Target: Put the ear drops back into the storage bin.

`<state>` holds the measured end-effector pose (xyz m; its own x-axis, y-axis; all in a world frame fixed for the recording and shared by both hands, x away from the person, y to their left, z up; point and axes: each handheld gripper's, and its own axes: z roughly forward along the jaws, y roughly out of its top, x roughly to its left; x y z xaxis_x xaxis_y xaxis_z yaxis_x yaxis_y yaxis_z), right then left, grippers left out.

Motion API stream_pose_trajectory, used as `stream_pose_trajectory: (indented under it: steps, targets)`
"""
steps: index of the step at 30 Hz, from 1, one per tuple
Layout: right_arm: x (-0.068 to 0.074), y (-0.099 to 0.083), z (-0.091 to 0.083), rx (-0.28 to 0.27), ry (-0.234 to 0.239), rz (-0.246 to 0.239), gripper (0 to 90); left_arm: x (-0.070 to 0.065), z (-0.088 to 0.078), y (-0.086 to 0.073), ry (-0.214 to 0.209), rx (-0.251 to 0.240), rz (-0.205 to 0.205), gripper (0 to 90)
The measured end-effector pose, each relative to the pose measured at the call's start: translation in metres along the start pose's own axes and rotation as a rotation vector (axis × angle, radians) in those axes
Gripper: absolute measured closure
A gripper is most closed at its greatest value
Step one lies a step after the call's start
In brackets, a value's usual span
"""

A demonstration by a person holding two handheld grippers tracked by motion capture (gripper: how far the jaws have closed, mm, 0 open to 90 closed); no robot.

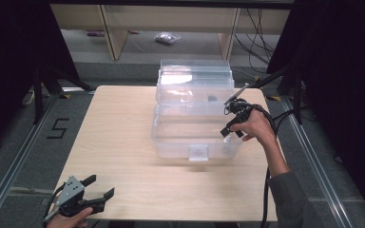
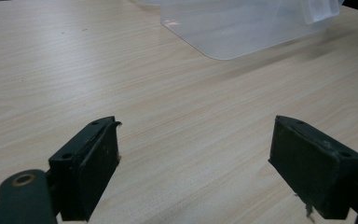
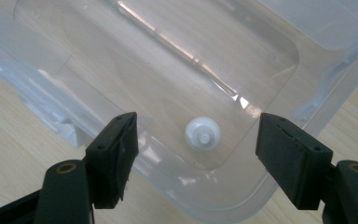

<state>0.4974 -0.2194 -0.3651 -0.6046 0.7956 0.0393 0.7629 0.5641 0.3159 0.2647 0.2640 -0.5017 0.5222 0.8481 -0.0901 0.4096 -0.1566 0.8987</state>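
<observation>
Our right gripper point(image 3: 196, 154) hangs spread over the clear box point(image 1: 171, 135) at the bench's point(image 1: 119, 142) far right, with a small white cap point(image 3: 203, 134) lying on the box floor. We judge the cap light, stiff and slippery, best pinched across its round rim. Our left gripper point(image 2: 193, 163) rests spread and empty at the near left.

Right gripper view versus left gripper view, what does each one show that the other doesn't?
The right gripper view looks down into the clear plastic box, where a small white round piece lies on the bottom between the open jaws of the right gripper. The left gripper view looks low across bare wooden table, with the left gripper open on nothing and just a corner of the box beyond. Both share the box, the table and wide-open black jaws.
</observation>
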Motion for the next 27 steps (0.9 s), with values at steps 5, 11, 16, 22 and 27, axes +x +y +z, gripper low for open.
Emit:
stream_pose_trajectory:
  steps: [5, 11, 16, 22, 27]
  targets:
    - [-0.001, -0.005, -0.002, -0.035, 0.006, -0.003, 29.6, 0.0, 0.001, 0.0, -0.008, -0.009, -0.001, 14.8]
    - [0.001, -0.01, -0.004, -0.055, 0.011, -0.006, 28.0, 0.001, 0.001, 0.0, -0.011, -0.009, 0.0, 14.8]
    - [0.003, -0.015, -0.006, -0.08, 0.019, -0.001, 27.4, 0.0, 0.001, 0.0, -0.011, -0.009, -0.004, 14.9]
    - [0.006, -0.02, -0.008, -0.107, 0.022, -0.001, 26.6, 0.001, 0.001, 0.0, -0.016, 0.002, 0.008, 14.9]
    - [0.009, -0.024, -0.011, -0.129, 0.025, -0.014, 25.7, 0.001, 0.001, 0.0, -0.017, -0.002, 0.005, 14.8]
